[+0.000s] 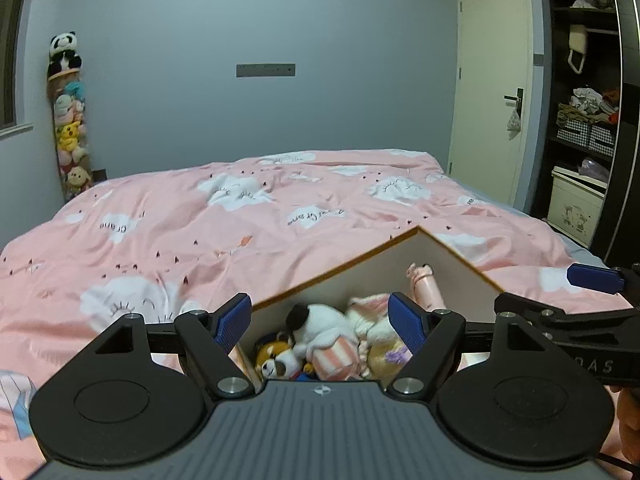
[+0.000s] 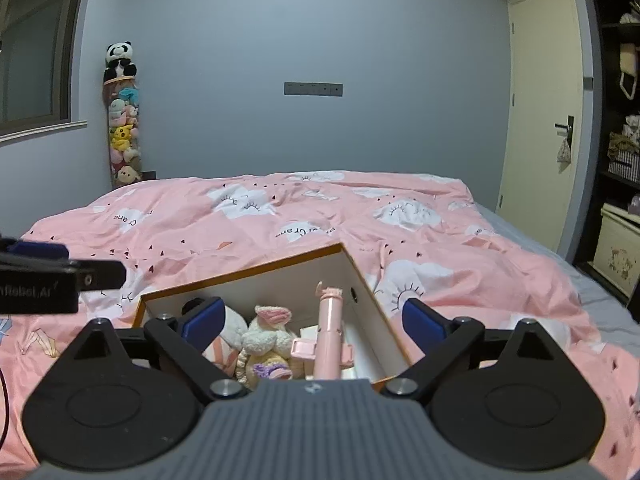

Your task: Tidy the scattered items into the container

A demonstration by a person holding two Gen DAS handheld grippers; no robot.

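A white box with an orange rim (image 1: 340, 266) (image 2: 248, 270) lies on the pink bed. Inside are a white plush with a black ear (image 1: 324, 320), a brown and white plush (image 1: 276, 360), a cream plush with a pink bow (image 2: 266, 336) and a pink selfie stick (image 2: 329, 320). My left gripper (image 1: 320, 320) hovers open over the box's left part, its pads touching nothing. My right gripper (image 2: 314, 318) is open above the box's right part; the stick shows between its jaws, clear of the pads. Each gripper appears at the edge of the other's view.
The pink cloud-print duvet (image 1: 240, 220) covers the whole bed. A column of plush toys (image 1: 70, 120) stands in the far left corner. A cream door (image 1: 492, 80), dark open shelves (image 1: 584, 120) and a pale storage box (image 1: 572, 212) are on the right.
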